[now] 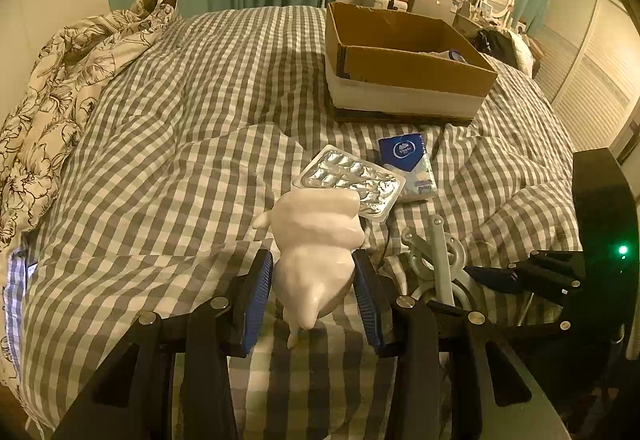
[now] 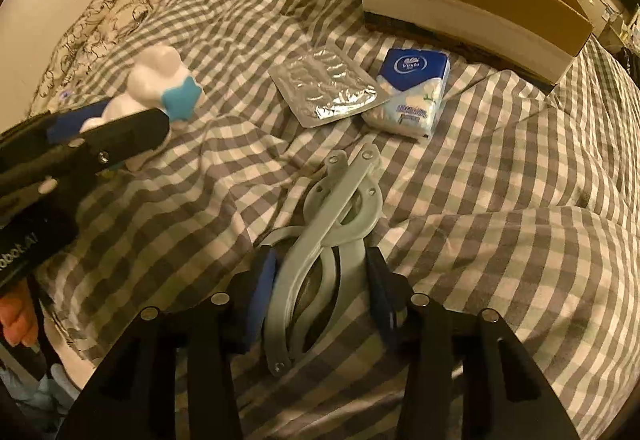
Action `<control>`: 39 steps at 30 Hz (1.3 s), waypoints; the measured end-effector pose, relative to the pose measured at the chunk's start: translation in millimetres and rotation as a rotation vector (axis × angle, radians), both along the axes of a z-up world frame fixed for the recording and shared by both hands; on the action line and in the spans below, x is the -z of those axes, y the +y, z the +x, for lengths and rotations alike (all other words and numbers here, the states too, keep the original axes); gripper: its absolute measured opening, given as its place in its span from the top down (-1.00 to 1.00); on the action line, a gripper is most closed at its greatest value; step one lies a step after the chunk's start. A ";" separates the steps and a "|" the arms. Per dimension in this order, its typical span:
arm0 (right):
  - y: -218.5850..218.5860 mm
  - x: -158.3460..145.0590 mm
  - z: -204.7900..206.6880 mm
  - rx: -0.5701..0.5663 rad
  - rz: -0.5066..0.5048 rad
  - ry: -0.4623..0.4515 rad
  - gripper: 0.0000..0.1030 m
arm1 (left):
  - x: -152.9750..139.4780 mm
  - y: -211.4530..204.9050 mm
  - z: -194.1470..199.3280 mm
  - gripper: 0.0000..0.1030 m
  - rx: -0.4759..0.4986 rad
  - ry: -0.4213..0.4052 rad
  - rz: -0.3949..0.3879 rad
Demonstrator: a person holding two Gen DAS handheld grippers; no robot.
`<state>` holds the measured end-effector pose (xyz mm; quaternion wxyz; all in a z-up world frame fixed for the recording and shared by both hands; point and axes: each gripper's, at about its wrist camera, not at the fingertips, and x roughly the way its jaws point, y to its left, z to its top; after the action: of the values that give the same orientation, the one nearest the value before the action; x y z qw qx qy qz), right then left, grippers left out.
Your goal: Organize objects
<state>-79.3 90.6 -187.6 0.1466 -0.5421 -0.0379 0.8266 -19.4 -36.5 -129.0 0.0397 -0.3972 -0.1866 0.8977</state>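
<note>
Left hand-held gripper (image 1: 313,282), angled downward, jaws clamped on a white figurine (image 1: 316,240). Right hand-held gripper (image 2: 320,294), pitched steeper, jaws straddling grey metal tongs (image 2: 320,240).

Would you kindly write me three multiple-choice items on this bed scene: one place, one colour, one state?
1. Where does the blister pack lie? A in the cardboard box; B on the bed cover beside the tissue pack; C on the floor.
2. The star on the figurine is: A red; B green; C blue.
3. The left gripper is: A shut on the figurine; B open and empty; C shut on the tissue pack.
Key: B, it lies by the pack; C, plainly blue; A, both fingers press it.
</note>
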 end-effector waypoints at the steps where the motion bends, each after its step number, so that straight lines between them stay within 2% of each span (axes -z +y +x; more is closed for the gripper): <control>1: 0.5 -0.2 -0.8 -0.001 -0.001 0.002 0.15 | 0.0 0.4 -0.2 0.19 0.000 0.000 0.000; 4: -2.2 1.7 -4.1 -0.002 -0.004 0.018 0.17 | 0.2 0.5 -0.2 0.19 -0.001 0.000 0.000; 13: -6.1 -37.6 3.0 -0.011 -0.020 0.126 0.21 | -1.5 -0.5 -4.3 0.19 -0.001 0.000 0.010; 22: -1.1 -91.4 -2.5 -0.039 -0.078 0.238 0.22 | -38.3 -4.9 -26.0 0.19 0.005 0.061 0.008; 28: 4.5 -98.3 -4.6 -0.052 -0.209 0.254 0.22 | -56.1 -6.3 -40.2 0.19 0.005 0.083 0.006; 39: -1.1 -123.6 33.8 -0.058 -0.216 0.278 0.21 | -55.4 4.1 -37.7 0.19 0.024 0.075 0.012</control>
<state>-45.5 89.6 -64.0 0.0677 -0.4339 0.0560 0.8967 -57.1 -32.4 -73.6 0.0600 -0.3655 -0.1854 0.9102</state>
